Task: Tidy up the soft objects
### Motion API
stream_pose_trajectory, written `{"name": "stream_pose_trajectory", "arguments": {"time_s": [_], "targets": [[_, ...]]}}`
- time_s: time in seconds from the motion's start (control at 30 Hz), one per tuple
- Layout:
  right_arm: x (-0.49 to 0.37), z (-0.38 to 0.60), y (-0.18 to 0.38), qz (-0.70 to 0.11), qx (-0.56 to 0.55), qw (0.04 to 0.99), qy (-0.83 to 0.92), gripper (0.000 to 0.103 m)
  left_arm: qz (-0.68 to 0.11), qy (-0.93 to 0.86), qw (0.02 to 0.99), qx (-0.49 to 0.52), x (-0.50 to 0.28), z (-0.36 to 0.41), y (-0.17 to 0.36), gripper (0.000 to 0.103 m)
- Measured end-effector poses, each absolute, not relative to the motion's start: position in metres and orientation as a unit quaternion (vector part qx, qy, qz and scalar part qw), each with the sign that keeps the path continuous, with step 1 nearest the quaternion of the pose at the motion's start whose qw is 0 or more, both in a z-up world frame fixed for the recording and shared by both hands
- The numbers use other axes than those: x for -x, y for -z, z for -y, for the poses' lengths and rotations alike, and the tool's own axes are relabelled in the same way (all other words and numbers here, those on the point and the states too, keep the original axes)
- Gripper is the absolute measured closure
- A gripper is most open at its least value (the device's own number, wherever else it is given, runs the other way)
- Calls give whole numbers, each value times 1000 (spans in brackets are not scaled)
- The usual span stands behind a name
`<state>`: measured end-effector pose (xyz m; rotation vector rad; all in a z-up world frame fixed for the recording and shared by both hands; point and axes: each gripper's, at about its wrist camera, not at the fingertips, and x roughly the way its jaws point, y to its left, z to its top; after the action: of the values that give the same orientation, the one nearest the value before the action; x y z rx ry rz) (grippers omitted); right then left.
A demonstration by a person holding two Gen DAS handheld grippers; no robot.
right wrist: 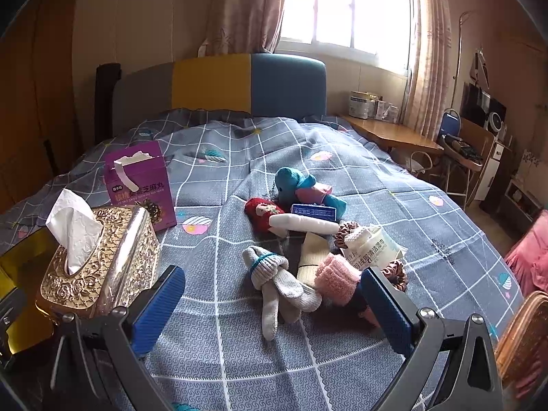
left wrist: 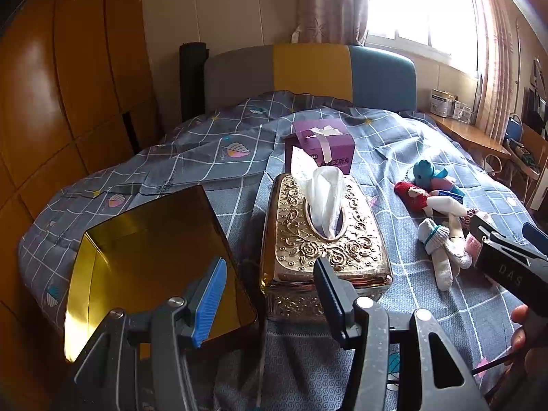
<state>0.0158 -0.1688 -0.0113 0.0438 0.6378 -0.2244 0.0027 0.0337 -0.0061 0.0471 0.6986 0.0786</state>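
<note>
A heap of soft things lies on the grey checked bedspread (right wrist: 239,342): a blue plush elephant (right wrist: 294,181), a red-haired doll (right wrist: 263,210), a tied grey sock bundle (right wrist: 274,274), pink fuzzy socks (right wrist: 337,274), beige socks (right wrist: 311,253) and a scrunchie (right wrist: 397,270). My right gripper (right wrist: 274,311) is open just short of the heap, with the grey socks' toes between its blue pads, untouched. It also shows at the right edge of the left wrist view as the right gripper (left wrist: 507,233). My left gripper (left wrist: 270,294) is open and holds nothing, poised before an open gold tin (left wrist: 154,257).
An ornate gold tissue box (left wrist: 322,239) stands beside the tin, a purple carton (left wrist: 322,144) behind it. A wipes pack (right wrist: 373,250), a white roll (right wrist: 304,224) and a small blue box (right wrist: 313,212) lie in the heap. A wicker basket (right wrist: 524,335) is at lower right, a wooden desk (right wrist: 394,133) beyond.
</note>
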Motion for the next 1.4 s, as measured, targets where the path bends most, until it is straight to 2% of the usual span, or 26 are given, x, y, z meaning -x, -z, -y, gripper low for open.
{"name": "stream_pose_trajectory", "arguments": {"time_s": [1.4], "targets": [[-25,182,4,-307,-16,946,102,0,-333,-31,942,-26,3,-31,1,49]]}}
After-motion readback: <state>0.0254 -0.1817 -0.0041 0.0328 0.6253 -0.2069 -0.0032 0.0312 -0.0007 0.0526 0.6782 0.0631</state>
